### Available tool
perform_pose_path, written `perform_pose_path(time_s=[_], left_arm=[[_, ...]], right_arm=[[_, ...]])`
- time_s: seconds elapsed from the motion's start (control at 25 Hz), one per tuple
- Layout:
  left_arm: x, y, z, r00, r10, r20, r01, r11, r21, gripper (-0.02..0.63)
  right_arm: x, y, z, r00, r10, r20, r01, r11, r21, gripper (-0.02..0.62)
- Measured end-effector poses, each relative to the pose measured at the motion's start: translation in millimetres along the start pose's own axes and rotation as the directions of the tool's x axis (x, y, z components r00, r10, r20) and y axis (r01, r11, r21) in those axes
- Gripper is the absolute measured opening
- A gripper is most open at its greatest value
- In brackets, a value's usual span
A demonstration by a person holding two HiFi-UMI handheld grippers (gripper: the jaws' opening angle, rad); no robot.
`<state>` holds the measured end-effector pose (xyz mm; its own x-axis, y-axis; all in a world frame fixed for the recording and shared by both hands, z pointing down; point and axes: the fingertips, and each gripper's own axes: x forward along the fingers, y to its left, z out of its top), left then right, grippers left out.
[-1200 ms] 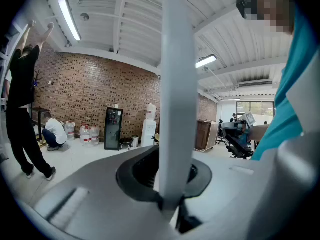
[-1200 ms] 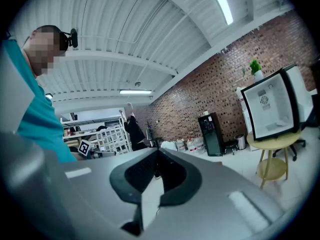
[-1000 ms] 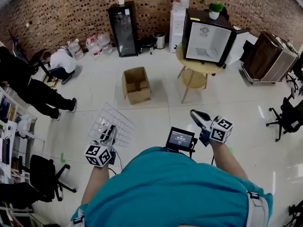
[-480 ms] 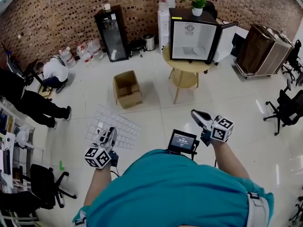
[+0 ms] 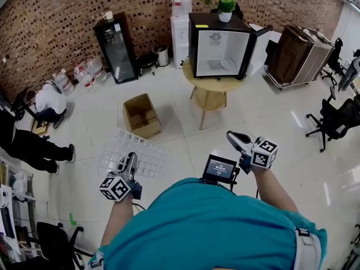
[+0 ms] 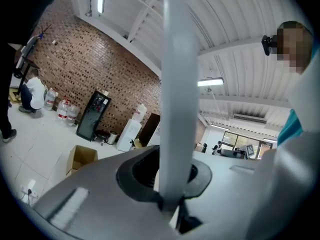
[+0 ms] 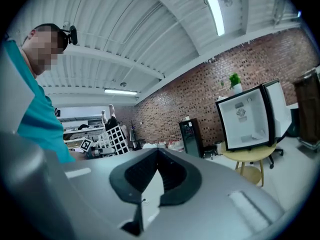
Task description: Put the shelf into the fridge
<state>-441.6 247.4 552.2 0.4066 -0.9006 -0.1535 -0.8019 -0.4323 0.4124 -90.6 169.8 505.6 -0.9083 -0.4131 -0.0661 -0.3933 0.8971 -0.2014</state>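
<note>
Gripping a white wire-grid shelf (image 5: 142, 151), left hand-held gripper (image 5: 130, 160); right hand-held gripper (image 5: 234, 135) clenched empty.

Bright, even indoor light from ceiling strip lamps (image 7: 211, 9); soft shadows under the round table (image 5: 216, 85). Glare streaks on glossy floor (image 5: 292, 145) at right. Heavy fisheye bend w/ dark corners in all views. Shelf wire (image 6: 177, 84) and right gripper (image 7: 157, 154) v. close, blurred; bkgd sharp.
</note>
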Motion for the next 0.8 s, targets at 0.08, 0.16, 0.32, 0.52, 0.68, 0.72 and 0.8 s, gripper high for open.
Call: perform_pose_path(time_s=[0.08,0.16,0.32,0.52,0.68,0.72,0.8], left_arm=[[8.4,21.6,16.1,0.999,-0.032,-0.014,0.032,0.999,-0.008,0.029],[17.6,38.7,30.7,0.997,-0.067,-0.027,0.066,0.998,-0.021,0.029],[39.3,69.8,58.7,0.988,-0.145,-0.062,0.142,0.989,-0.050,0.029],[73.6,106.7,68.3,0.984,-0.158,-0.086,0.150,0.985,-0.089,0.029],[100.6,107.6,56.3,0.984,-0.153,-0.093,0.141,0.982,-0.124,0.029],[109.2,106.5,50.9,0.984,-0.150,-0.094,0.138,0.983,-0.125,0.029],[129.0,100.5,41.6,0.986,-0.135,-0.094,0.124,0.986,-0.115,0.029]], right_arm=[[19.2,2.1,10.4,0.999,-0.034,0.012,0.034,0.999,-0.004,0.002],[36.2,-0.3,18.2,0.997,-0.074,0.020,0.074,0.997,0.002,0.002],[81.0,7.1,28.9,0.993,-0.114,0.014,0.114,0.993,0.028,0.002],[122.0,-2.9,22.6,0.994,-0.102,-0.037,0.103,0.994,0.028,0.002],[121.5,-39.5,24.0,0.993,-0.115,-0.033,0.117,0.991,0.062,0.002],[119.3,-51.5,24.7,0.994,-0.110,-0.029,0.111,0.992,0.065,0.002],[113.6,-79.3,26.0,0.996,-0.086,-0.023,0.088,0.994,0.067,0.002]])
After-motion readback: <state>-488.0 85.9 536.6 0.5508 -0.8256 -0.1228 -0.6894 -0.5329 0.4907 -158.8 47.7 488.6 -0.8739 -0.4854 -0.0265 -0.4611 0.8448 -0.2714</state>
